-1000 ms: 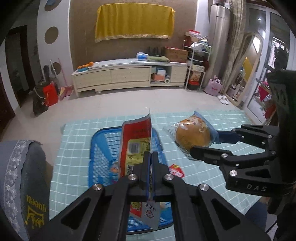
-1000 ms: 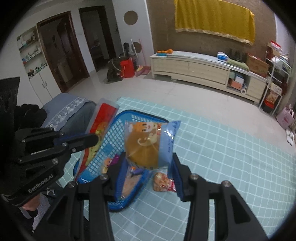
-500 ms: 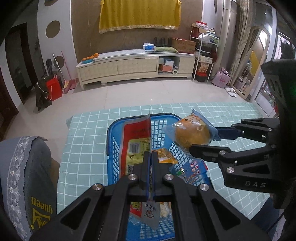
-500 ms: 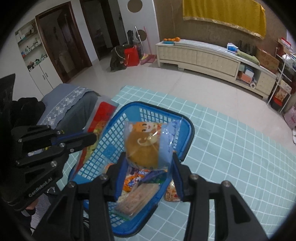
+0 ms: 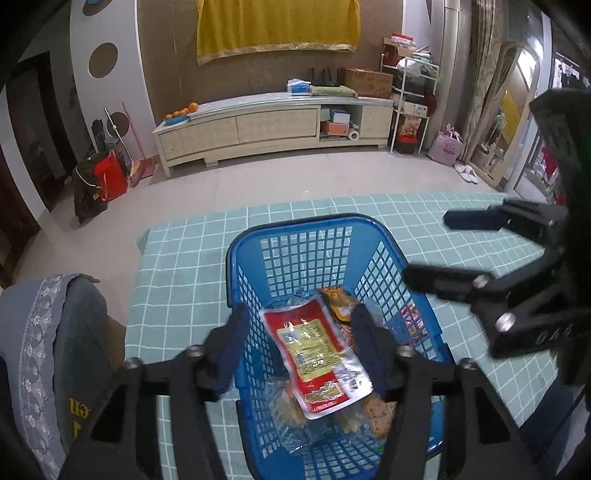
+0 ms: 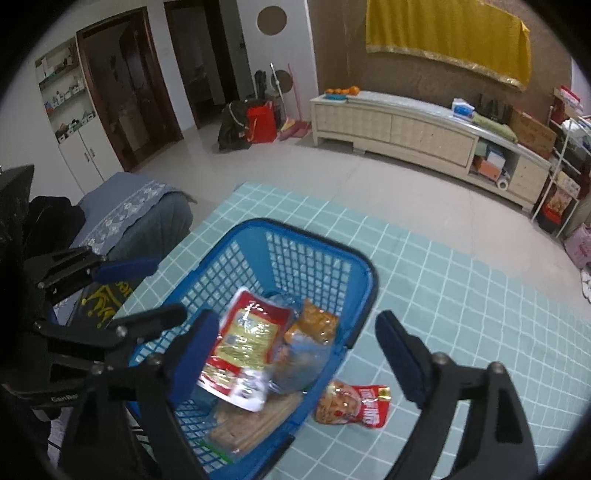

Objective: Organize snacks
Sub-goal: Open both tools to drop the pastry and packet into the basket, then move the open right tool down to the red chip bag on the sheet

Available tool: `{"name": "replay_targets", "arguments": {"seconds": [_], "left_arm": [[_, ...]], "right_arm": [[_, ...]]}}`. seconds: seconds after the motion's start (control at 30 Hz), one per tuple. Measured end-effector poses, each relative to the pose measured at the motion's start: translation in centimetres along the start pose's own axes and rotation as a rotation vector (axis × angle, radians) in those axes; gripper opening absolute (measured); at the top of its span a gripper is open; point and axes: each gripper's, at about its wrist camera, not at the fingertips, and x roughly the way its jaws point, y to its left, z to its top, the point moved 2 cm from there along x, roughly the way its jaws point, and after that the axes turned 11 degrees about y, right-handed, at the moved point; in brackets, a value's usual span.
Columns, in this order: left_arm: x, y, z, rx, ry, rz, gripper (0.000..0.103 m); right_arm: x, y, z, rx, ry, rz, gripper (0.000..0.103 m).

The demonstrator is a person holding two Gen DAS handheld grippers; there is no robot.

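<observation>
Home living room indicated: long low TV cabinet (image 5: pixel 273 125) set against wall, yellow cloth (image 5: pixel 277 26) hung above, slippers (image 5: pixel 466 172) left on tiled floor (image 5: pixel 258 181), wooden doors (image 6: pixel 125 92) seen, shelving rack (image 5: pixel 410 107) stacked with household clutter.

Basket (image 5: pixel 295 236) near end cut off; lower snacks (image 6: pixel 251 424) blurred.

both grippers (image 5: pixel 299 343) (image 6: pixel 295 350) just opened, jaws empty

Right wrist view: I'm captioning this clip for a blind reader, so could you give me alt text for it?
A blue basket of snack packets sits on a teal checked tablecloth, a red packet on top. The open right gripper hovers over it, holding nothing, beside the open left gripper. One small red packet lies outside on the cloth.
</observation>
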Motion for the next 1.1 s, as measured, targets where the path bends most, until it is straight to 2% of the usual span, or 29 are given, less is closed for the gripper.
{"name": "replay_targets", "arguments": {"seconds": [0.2,0.33,0.47,0.63,0.8,0.93,1.1], "left_arm": [[0.0,-1.0,-0.4,0.011,0.022,0.004,0.075],[0.8,-2.0,-1.0,0.005,0.046,0.003,0.077],[2.3,-2.7,-1.9,-0.024,0.085,-0.011,0.077],[3.5,-3.6,-2.9,-0.052,0.116,-0.012,0.077],[4.0,-4.4,-3.2,-0.034,0.116,0.044,0.077],[4.7,-4.8,-3.8,-0.051,0.131,0.055,0.077],[5.2,-5.2,-4.1,-0.043,0.138,0.071,0.077]], "right_arm": [[-1.2,-2.4,-0.7,-0.038,0.007,-0.057,0.090],[-0.9,-4.5,-2.1,-0.034,0.055,-0.090,0.090],[0.2,-6.5,-4.1,0.002,0.114,-0.081,0.090],[3.1,-7.8,-6.6,-0.008,0.188,-0.068,0.090],[7.1,-8.0,-9.0,-0.069,0.278,-0.042,0.090],[10.2,-8.1,-9.6,-0.049,0.330,-0.028,0.090],[12.9,-7.5,-9.2,-0.026,0.337,-0.001,0.090]]}}
